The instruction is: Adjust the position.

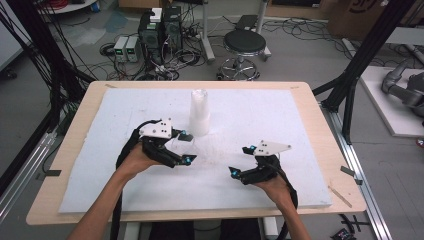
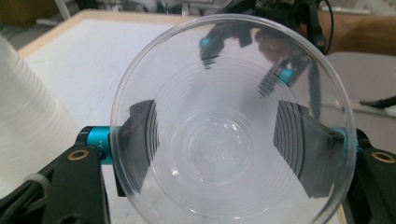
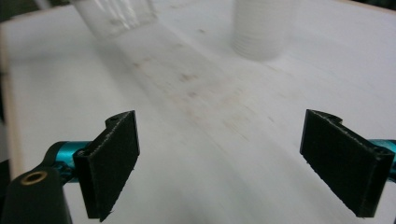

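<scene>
Holding a clear plastic cup between its two black jaws, the left gripper sits on the left part of the white foam board, just in front of the stack of white cups; in the left gripper view the cup's open mouth faces the camera, and the dark pads press on its sides, one on each side, so this claw is grasping the cup; the cup is see-through, so in the high view it is hard to make out between the jaws; the stack of white cups stands upright near the middle of the board, close to the far edge, and in the left gripper view its ribbed side shows at the left, just beside the held cup; the right gripper is at the right part of the board, well apart from the stack; its jaws stand wide apart with nothing between them, so this claw is released; in the right gripper view the bare board lies under the two pads, with the stack ahead and the clear cup up at the top left, blurred; each gripper is held by a hand that comes in from the bottom of the high view; the board lies on a wooden table.
</scene>
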The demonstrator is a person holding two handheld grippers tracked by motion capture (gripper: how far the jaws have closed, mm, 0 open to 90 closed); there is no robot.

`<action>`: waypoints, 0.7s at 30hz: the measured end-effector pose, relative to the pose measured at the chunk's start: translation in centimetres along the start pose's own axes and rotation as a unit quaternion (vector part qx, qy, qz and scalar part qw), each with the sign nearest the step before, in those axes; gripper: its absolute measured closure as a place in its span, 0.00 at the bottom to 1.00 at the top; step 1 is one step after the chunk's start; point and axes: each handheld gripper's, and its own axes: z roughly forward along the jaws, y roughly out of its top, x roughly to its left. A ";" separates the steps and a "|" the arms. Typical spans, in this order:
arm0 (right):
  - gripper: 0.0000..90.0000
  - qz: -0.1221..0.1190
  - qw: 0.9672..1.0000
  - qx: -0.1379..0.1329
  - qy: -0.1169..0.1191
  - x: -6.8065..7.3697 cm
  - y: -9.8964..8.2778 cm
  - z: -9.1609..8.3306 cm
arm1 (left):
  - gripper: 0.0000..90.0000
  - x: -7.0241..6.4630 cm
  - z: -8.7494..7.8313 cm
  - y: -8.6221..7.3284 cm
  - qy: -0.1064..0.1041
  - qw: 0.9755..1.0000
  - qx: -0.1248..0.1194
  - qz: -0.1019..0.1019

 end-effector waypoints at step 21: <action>0.13 0.068 0.992 0.010 -0.110 -2.5 -4.6 -2.2 | 0.34 2.0 -0.5 1.8 0.007 0.988 0.149 0.028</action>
